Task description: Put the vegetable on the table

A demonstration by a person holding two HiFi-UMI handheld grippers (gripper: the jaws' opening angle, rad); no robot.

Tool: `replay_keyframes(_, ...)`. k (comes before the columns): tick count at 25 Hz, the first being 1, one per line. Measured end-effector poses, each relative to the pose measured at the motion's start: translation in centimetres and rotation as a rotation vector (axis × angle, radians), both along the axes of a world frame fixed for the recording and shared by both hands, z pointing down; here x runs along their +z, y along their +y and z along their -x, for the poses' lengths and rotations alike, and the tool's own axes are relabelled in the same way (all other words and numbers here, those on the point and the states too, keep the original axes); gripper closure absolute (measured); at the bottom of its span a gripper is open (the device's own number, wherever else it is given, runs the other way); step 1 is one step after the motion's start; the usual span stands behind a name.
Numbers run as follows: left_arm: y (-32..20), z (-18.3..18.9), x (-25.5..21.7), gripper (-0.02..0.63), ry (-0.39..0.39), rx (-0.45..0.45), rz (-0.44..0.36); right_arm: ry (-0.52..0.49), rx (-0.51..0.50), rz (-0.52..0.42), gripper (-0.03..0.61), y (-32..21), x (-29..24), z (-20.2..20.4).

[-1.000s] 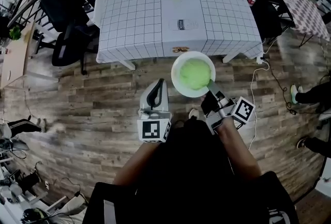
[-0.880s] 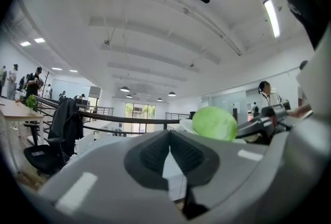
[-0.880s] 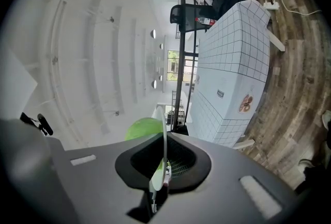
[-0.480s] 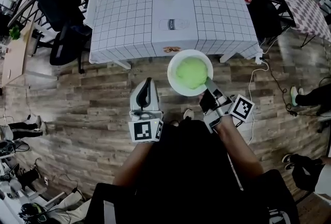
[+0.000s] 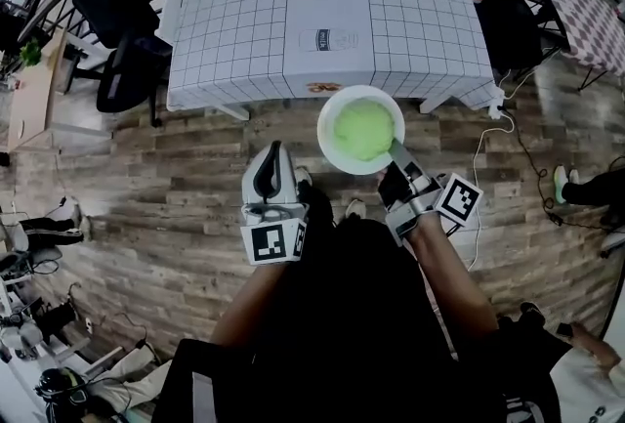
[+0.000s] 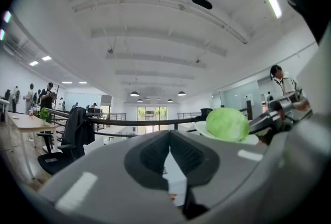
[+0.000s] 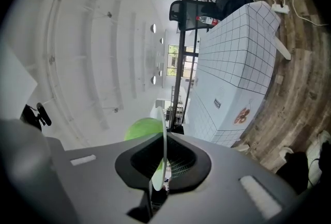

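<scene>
Right gripper (image 5: 395, 162) clamped on the rim of the white plate (image 5: 330, 133), with 1 round green vegetable (image 5: 363, 130) sitting on it, held over the floor just short of the checked table (image 5: 254, 21). Left gripper (image 5: 272, 155) closed on nothing. Risk, as we judge it: gripped at 1 edge only, the plate may tilt and the vegetable roll off.

Open-plan office, this one: black office chairs (image 5: 122, 79) beside a bench (image 5: 234, 21) in a checked cloth, a wood-plank floor (image 5: 166, 226), a black railing (image 6: 124, 122), round ceiling lamps (image 6: 134, 94), glass partitions (image 6: 238, 101), and people (image 6: 47, 96) standing by a long desk (image 6: 23, 123).
</scene>
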State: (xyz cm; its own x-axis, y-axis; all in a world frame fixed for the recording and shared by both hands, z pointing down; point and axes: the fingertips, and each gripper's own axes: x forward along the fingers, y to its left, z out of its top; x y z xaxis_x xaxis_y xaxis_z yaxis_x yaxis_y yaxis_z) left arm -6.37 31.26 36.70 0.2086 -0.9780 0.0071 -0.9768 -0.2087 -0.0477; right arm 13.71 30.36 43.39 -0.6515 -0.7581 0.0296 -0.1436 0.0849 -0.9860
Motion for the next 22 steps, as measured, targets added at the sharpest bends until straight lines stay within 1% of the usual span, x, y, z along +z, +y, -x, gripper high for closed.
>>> replay_keyframes(4, -3.2, -0.7, 1.2, 0.606, 0.002, 0.011, 0.01, -0.005, 0.013, 0.005, 0.574, -2.7, 1.0, -1.0)
replay_keyframes(10, -7.7, -1.3, 1.5, 0.606, 0.012, 0.06, -0.003, 0.002, 0.048, 0.023, 0.574, -5.9, 1.4, -1.0)
replay_keyframes(16, -13.5, -0.3, 0.2, 0.606, 0.019, 0.099, -0.033, 0.008, 0.062, 0.019, 0.573, -11.1, 0.8, 0.8)
replay_keyframes(19, -16.8, 0.0, -0.3, 0.606, 0.057, 0.11, -0.03, 0.001, 0.062, 0.024, 0.572, -14.1, 1.6, 1.8)
replay_keyframes(22, -18.1, -0.2, -0.7, 0.606, 0.078, 0.116, -0.082, 0.001, 0.063, 0.003, 0.572, -15.4, 2.5, 2.5)
